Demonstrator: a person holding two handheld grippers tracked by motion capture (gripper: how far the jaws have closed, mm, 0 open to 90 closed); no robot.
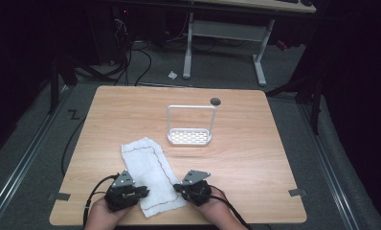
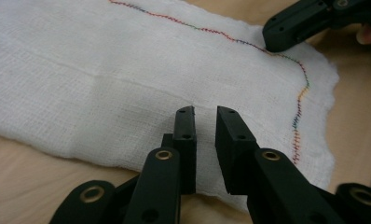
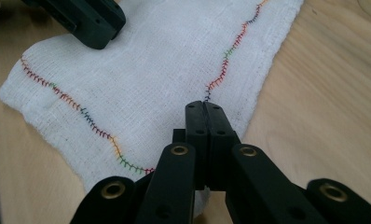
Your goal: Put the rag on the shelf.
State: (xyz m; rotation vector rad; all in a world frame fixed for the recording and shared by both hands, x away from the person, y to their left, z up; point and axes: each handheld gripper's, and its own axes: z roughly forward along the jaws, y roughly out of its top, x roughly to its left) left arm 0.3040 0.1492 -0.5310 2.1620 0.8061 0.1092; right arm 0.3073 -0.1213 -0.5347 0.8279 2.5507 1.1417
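1. High view: a light wooden table (image 1: 255, 143) stands on grey carpet in a dark room. A white desk frame (image 1: 224, 43) and loose cables lie on the floor beyond it, and a scrap of white paper (image 1: 172, 74) sits near the desk's foot.
2. Also in the high view, a white wire rack (image 1: 190, 125) with a perforated base stands near the table's middle, and a dark round hole (image 1: 215, 101) shows just behind it. A white cloth (image 1: 148, 172) with a coloured stitched border lies at the near edge, between the two hands.
3. The left tongs (image 1: 141, 191) and right tongs (image 1: 178, 188) reach onto the cloth from either side. The forearms are cut off by the bottom edge, and how the jaws stand is too small to tell here.
4. Left gripper view: the left tongs (image 2: 206, 112) stand narrowly apart over the cloth (image 2: 104, 84), with nothing between them. The other tool's black tip rests on the stitching at top right.
5. Right gripper view: the right tongs (image 3: 205, 106) are pressed together over the cloth (image 3: 160, 60) near its edge. I cannot tell if fabric is pinched; their lower faces are hidden.
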